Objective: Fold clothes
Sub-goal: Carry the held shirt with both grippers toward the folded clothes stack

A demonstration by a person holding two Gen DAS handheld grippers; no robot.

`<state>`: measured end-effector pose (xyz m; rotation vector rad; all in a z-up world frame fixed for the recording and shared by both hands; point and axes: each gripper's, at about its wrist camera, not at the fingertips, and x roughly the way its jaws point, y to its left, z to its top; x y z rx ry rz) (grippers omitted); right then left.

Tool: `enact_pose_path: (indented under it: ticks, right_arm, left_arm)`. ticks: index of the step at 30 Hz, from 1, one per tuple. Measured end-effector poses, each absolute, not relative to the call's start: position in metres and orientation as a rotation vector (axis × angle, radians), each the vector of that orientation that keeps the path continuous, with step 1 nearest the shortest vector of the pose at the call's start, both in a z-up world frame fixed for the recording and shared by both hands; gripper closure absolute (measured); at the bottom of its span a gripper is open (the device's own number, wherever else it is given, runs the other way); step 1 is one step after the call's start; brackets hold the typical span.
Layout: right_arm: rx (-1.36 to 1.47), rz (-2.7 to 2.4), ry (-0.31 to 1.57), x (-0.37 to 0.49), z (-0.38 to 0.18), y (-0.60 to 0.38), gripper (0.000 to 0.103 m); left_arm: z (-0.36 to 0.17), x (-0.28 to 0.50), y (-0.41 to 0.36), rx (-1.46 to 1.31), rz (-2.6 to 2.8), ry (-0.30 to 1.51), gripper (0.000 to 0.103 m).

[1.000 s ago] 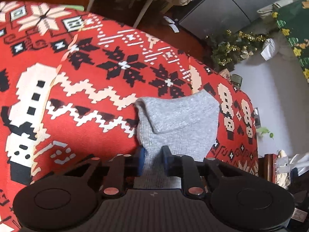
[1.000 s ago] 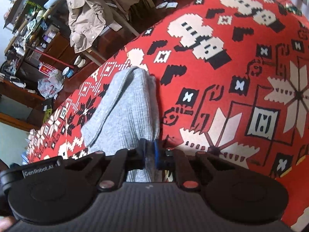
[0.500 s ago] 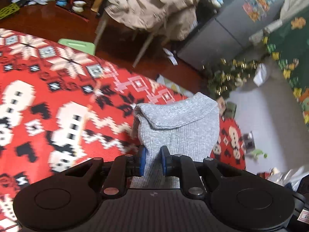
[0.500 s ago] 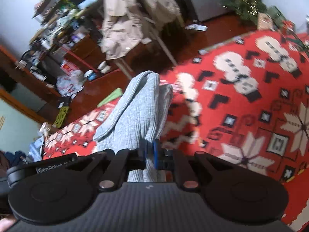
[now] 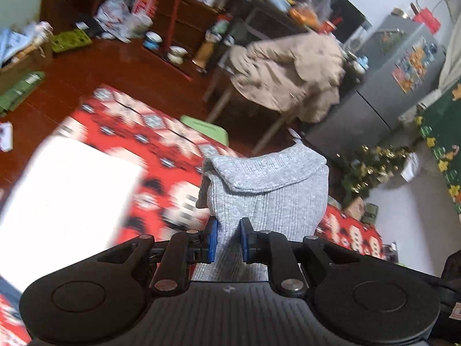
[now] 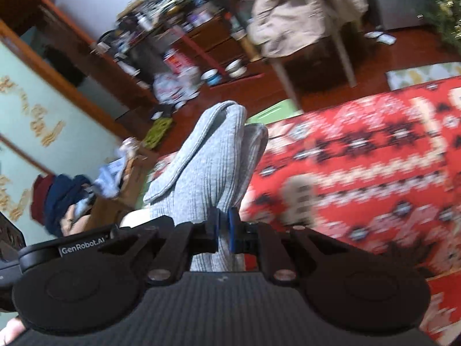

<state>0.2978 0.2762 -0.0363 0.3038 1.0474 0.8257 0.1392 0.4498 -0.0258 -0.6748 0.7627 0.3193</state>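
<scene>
**Grey ribbed garment, folded bundle, held aloft in two grippers**

Left wrist view: left gripper (image 5: 227,240), blue pads closed onto the near edge of a grey ribbed knit garment (image 5: 268,190). The garment is doubled over, one flap turned down across its top, and hangs clear of the red patterned blanket (image 5: 161,155) below. A white blurred patch sits at left; what it is cannot be told. Beyond: a chair draped with a beige coat (image 5: 291,77).

Right wrist view: right gripper (image 6: 222,232), jaws nearly shut, pinching the same garment (image 6: 210,167) at its lower edge. Layers show stacked edge-on, off the blanket (image 6: 360,155). A pile of dark clothes (image 6: 54,199) lies at left.

Progress, judged: this item looks folded into several layers; it remains to be set down. Whether further folds are meant cannot be told.
</scene>
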Motion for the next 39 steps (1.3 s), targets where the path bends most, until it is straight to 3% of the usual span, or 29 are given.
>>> enact_pose_path:
  ticks: [7, 13, 32, 35, 39]
  right_arm:
    - [0.341, 0.905, 1.068, 0.246, -0.012, 0.375, 0.096]
    - [0.359, 0.887, 1.095, 0.22, -0.009, 0.429, 0.096]
    - [0.27, 0.778, 1.199, 0.244, -0.104, 0.472, 0.096]
    - [0.271, 0.793, 1.219, 0.251, -0.109, 0.474, 0.094]
    - [0.269, 0.784, 1.228, 0.268, -0.101, 0.47, 0.084]
  left_arm:
    - [0.004, 0.084, 0.537, -0.609, 0.34, 0.757, 0.087]
    - [-0.005, 0.076, 0.581, -0.595, 0.315, 0.801, 0.087]
    - [-0.083, 0.091, 0.618, -0.63, 0.274, 0.923, 0.086]
    - [-0.085, 0.087, 0.629, -0.699, 0.262, 0.927, 0.083]
    - [-0.078, 0.077, 0.645, -0.784, 0.264, 0.914, 0.083]
